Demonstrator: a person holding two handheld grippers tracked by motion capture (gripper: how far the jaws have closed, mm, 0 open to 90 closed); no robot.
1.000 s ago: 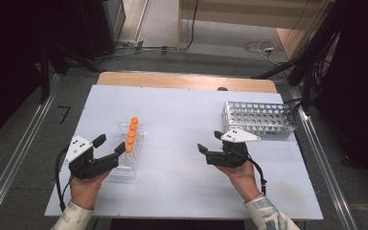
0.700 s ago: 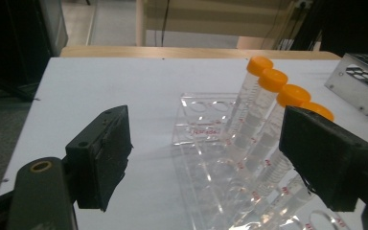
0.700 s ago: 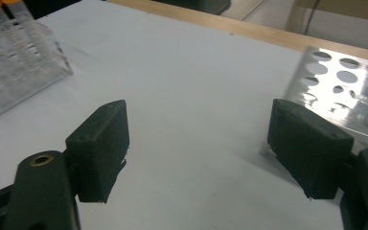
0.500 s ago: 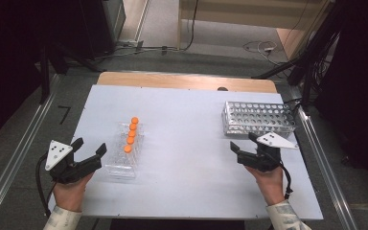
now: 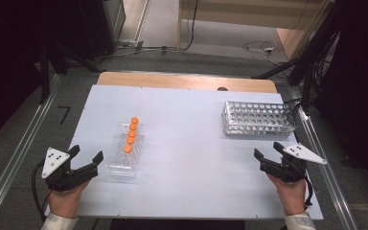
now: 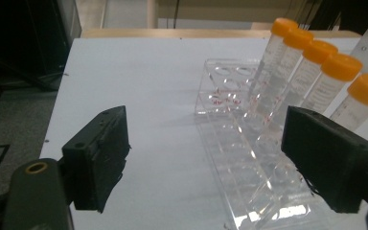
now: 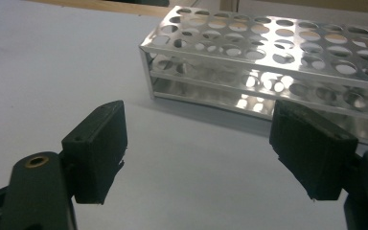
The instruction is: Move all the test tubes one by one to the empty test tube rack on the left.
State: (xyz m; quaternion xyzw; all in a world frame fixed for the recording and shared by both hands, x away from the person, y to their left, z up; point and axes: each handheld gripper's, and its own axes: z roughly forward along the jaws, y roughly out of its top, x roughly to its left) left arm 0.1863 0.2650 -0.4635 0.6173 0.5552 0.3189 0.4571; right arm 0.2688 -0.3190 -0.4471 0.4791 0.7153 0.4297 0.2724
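Note:
A clear plastic rack (image 5: 123, 164) stands left of the table's middle and holds several orange-capped tubes (image 5: 131, 134) in a row. A perforated metal rack (image 5: 258, 118) stands at the back right with its holes bare. My left gripper (image 5: 86, 154) hovers near the front left corner, just left of the clear rack. Its jaws are open, have just been opening, and have nothing between them. In the left gripper view the tubes (image 6: 316, 72) rise beyond the right jaw. My right gripper (image 5: 267, 149) is open in front of the metal rack (image 7: 268, 57); its jaws have been widening and are empty.
The white tabletop (image 5: 191, 143) has a wooden strip (image 5: 187, 81) along its far edge. Metal rails (image 5: 14, 163) run along both sides. Cables (image 5: 258, 47) lie on the floor beyond the table.
Both hands have moved outward and nearer the front edge. The left gripper drew left, away from the clear rack. The right gripper swung farther right, in front of the metal rack.

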